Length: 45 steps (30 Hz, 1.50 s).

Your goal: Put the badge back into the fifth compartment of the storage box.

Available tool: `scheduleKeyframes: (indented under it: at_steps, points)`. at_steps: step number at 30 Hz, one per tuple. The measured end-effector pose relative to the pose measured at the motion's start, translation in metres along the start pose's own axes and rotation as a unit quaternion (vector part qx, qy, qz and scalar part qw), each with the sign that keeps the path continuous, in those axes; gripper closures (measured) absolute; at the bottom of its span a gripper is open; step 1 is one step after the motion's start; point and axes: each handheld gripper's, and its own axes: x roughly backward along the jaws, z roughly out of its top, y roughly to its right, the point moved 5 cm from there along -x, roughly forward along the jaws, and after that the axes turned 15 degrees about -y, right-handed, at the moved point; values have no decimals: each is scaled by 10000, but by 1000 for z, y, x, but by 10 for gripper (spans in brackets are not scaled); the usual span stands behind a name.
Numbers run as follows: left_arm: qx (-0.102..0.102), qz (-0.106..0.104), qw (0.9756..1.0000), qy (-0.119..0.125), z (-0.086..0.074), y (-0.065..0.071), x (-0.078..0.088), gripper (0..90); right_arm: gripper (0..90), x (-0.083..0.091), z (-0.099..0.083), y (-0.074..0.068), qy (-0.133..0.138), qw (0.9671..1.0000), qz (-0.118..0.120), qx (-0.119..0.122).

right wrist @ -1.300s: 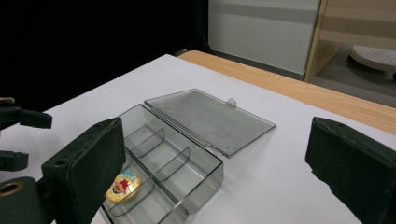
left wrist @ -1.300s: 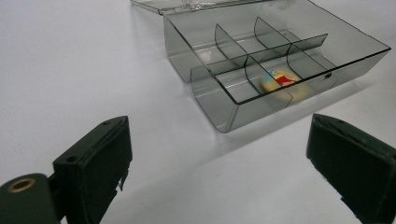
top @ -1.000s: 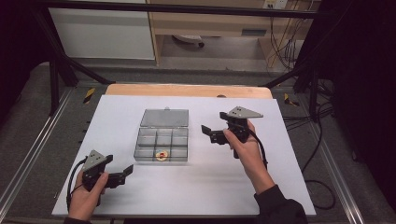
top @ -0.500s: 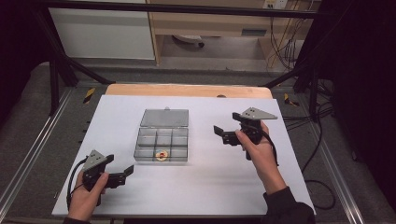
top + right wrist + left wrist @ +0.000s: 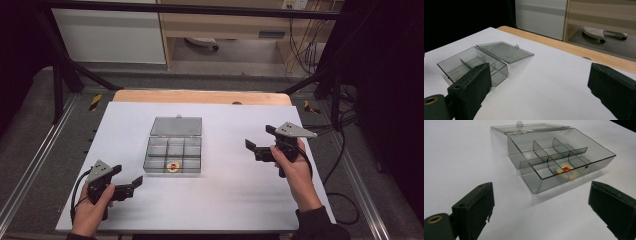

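Clear grey plastic organiser box [image 5: 173, 154] sits mid-tabletop [image 5: 225, 200], lid [image 5: 177, 126] laid flat behind it. Left gripper [image 5: 131, 186] and right gripper [image 5: 256, 147] flank it, well apart, fingers spread wide and empty. The left gripper view reveals a small round colourful piece [image 5: 564, 168] in a front compartment.

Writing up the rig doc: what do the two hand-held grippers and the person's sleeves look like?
Both are black, with a grey three-cornered plate on top. The left hand-held gripper trails a black cable looping by the wrist; the right hand-held gripper trails one too. Each has two flat, blocky black jaws, with a brass-coloured ring near the left jaw's base in both gripper views. Dark sleeve on the right arm.
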Motion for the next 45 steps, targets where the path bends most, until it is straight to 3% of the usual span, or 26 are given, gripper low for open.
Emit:
scheduleKeyframes:
  at_steps: [13,32,45]
  points:
    - [6,26,10000,28,0,-2,2,68,32,18,-17,10,157,9997,-154,-101]
    - [8,26,10000,83,1,-3,4,67,30,64,-54,30,449,9973,-404,-423]
    - [21,12,10000,67,0,-2,4,67,26,77,-73,31,536,9962,-508,-469]
